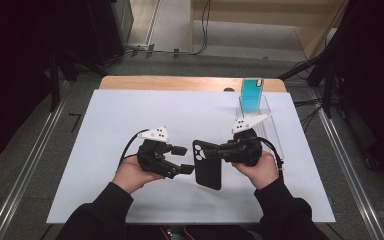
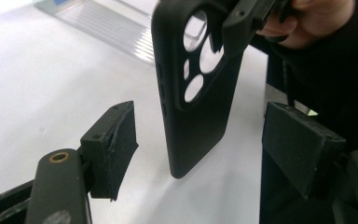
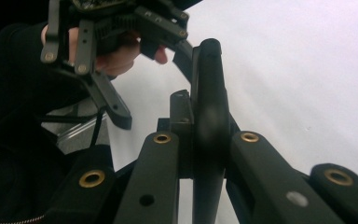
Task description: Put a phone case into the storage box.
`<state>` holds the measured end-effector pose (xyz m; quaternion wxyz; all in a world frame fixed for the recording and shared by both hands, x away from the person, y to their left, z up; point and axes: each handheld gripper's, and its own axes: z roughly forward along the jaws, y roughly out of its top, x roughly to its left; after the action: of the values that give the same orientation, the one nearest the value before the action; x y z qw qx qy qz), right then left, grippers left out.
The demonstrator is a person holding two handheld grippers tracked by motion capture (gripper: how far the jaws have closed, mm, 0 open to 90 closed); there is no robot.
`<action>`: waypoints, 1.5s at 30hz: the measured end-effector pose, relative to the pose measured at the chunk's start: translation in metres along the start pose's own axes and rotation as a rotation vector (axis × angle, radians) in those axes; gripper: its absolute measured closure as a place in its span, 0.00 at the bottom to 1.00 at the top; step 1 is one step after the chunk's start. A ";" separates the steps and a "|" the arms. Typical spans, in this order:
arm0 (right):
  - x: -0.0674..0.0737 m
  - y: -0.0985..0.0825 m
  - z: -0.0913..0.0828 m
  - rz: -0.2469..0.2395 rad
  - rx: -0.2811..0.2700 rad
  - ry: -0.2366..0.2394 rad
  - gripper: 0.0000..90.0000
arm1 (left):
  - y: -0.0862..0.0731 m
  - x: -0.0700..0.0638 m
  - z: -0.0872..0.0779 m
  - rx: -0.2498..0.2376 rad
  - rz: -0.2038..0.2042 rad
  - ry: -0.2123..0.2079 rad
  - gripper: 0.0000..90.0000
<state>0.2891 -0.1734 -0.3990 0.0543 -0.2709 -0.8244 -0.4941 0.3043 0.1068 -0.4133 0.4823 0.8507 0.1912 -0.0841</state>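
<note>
A person's two hands, sleeved in black, work over a white-covered surface [image 1: 130,120], each holding a gripper. The right gripper [image 1: 203,149] has its fingers [image 3: 186,116] pinched hard on the upper end of a black phone case [image 1: 208,170], near the camera cut-outs, and holds it on edge with the lower end hanging just above the surface. The left gripper [image 1: 182,159] faces it with its fingers [image 2: 114,144] spread, one on either side of the case's lower half and touching neither face; the case [image 2: 191,126] stands in the gap between them, nearer the left-hand finger in the left gripper view.

The step in hand looks like a handover or a two-handed grip on the case. To do it well, the left fingers should come in square to the case's flat faces, centred on the lower half and clear of the cut-outs, where a pad would find little to bear on. The right fingers ought to keep their pinch until the left ones press firmly from both sides; letting go sooner would likely drop the case on its corner. A thin, soft shell may also flex or twist if squeezed off-centre.

Beyond the right fingers, well apart from the case, a clear stand [image 1: 260,107] holds a blue phone [image 1: 251,95] upright, probably where the case is bound.
</note>
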 end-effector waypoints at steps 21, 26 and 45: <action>0.001 -0.003 0.011 -0.063 0.026 0.131 0.92 | 0.016 0.012 -0.007 0.011 0.077 -0.127 0.55; 0.003 -0.003 0.013 -0.079 0.030 0.154 0.92 | 0.015 0.009 -0.007 0.024 0.101 -0.150 0.70; 0.002 -0.003 0.014 -0.076 0.023 0.178 0.85 | 0.016 0.012 -0.010 0.044 0.058 -0.211 0.86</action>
<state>0.2886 -0.1618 -0.4081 0.1116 -0.1937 -0.8316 -0.5083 0.3211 0.1106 -0.3994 0.4830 0.8528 0.1129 -0.1633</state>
